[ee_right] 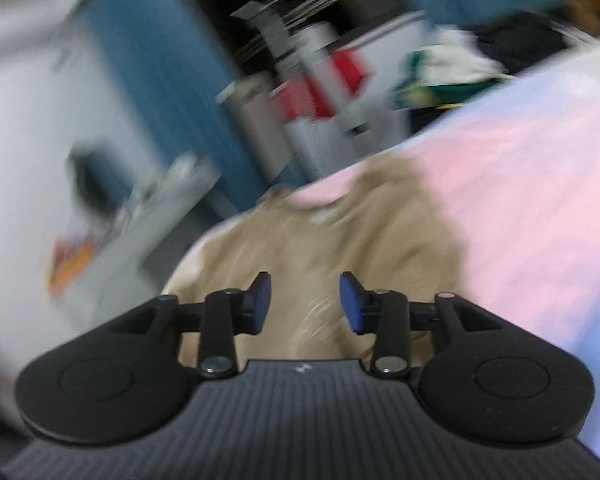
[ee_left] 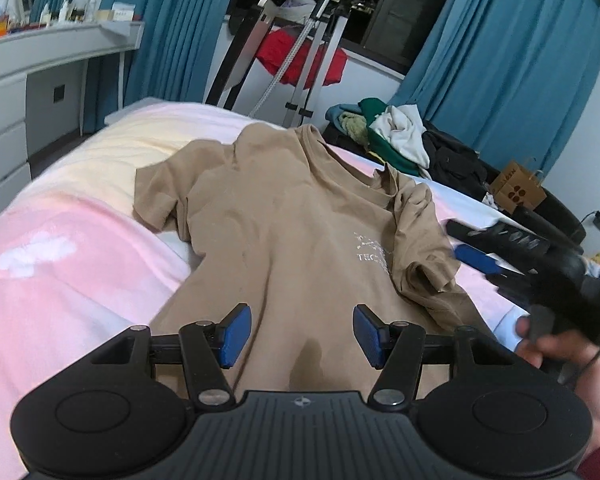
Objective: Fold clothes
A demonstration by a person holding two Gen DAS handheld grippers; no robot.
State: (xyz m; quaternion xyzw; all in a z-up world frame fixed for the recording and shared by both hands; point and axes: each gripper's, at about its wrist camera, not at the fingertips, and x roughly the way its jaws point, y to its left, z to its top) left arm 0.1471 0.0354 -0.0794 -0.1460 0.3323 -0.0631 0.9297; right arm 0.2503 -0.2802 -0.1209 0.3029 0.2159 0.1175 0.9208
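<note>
Both grippers, left (ee_left: 302, 334) and right (ee_right: 304, 304), hover spread and empty over my tan shirt (ee_left: 296, 232) on the pink blanket (ee_left: 80, 248); blue curtains (ee_left: 500, 48) behind, right view blurry.

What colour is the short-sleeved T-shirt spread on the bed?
Tan short-sleeved T-shirt with small white chest print; clearest in the left wrist view.

- Bed (ee_left: 80, 240): pink and cream cover.
- Clothes pile (ee_left: 396, 136): at the bed's far right edge.
- Paper bag (ee_left: 518, 192): right of the bed.
- Curtains (ee_left: 180, 28): behind the bed.
- Dresser (ee_left: 32, 68): left of the bed.
</note>
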